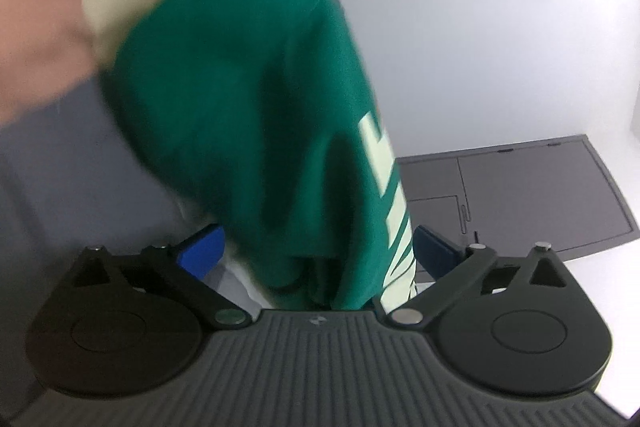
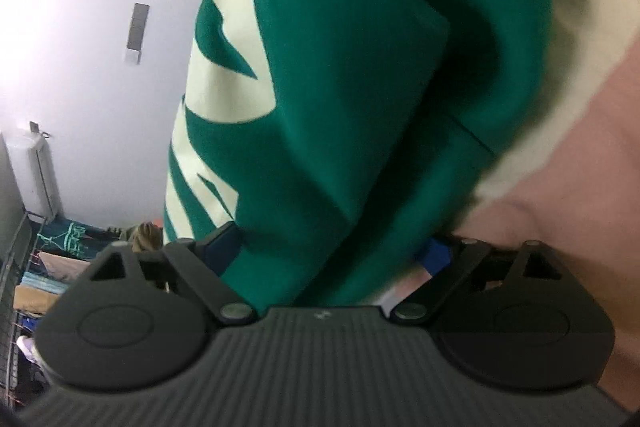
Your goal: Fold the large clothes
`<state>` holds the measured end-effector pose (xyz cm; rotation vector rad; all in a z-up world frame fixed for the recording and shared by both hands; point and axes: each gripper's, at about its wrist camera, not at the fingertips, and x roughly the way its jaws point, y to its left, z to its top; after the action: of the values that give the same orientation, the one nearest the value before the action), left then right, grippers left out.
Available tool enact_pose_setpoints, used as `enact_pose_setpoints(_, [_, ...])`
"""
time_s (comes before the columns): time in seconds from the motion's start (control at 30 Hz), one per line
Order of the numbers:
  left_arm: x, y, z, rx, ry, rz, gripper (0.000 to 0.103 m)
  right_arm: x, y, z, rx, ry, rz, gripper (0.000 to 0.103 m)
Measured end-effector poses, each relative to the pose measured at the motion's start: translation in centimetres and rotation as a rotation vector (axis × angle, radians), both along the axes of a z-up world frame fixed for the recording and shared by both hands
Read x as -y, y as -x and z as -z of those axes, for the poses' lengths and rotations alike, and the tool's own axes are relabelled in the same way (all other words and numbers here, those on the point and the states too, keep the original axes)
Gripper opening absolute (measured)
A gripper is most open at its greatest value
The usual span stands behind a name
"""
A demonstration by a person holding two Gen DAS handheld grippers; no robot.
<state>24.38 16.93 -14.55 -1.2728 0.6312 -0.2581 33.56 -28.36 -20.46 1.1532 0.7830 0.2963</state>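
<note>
The green garment (image 1: 248, 99) with pale lettering (image 2: 224, 75) hung bunched between both grippers, blurred. The left gripper (image 1: 316, 251) and right gripper (image 2: 332, 247) each pinched its folds; fingertips were mostly hidden by cloth.

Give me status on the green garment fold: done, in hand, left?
Done: no finished fold visible. In hand: the green garment hangs bunched between the fingers of the left gripper and the right gripper, lifted toward the ceiling. Whether either is clamped is unclear. Left: lay it flat and fold it.
</note>
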Motion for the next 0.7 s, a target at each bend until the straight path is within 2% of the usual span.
enact_pose_setpoints(0.13, [0.9, -1.7, 2.3, -0.042, 0.035, -0.014, 0.102, 0.1, 0.1, -0.1, 0.034, -0.03, 0.024, 0.096])
enact_pose_setpoints(0.23, [0.9, -2.6, 3.3, -0.032, 0.046, -0.034, 0.103, 0.4, 0.1, 0.2, 0.026, -0.068, 0.038, 0.095])
enact_pose_setpoints(0.3, [0.6, -2.7, 3.4, -0.01, 0.064, -0.054, 0.103, 0.7, 0.1, 0.4, 0.024, -0.079, 0.046, 0.095])
enact_pose_setpoints(0.4, [-0.4, -2.2, 3.1, 0.021, 0.066, -0.141, 0.103, 0.9, 0.3, 0.5, 0.03, -0.068, 0.049, 0.095])
enact_pose_setpoints(0.57, [-1.6, -2.3, 3.8, 0.005, 0.165, -0.164, 0.103, 0.3, 0.3, 0.3, 0.029, -0.061, 0.049, 0.095])
enact_pose_setpoints(0.6, [-1.7, -2.3, 3.7, 0.01, 0.166, -0.177, 0.103, 1.5, 1.0, 0.6, 0.029, -0.062, 0.049, 0.094])
enact_pose_setpoints(0.7, [-2.2, -2.5, 3.0, 0.022, 0.154, -0.189, 0.102, 1.6, 1.1, 0.6, 0.027, -0.07, 0.056, 0.093])
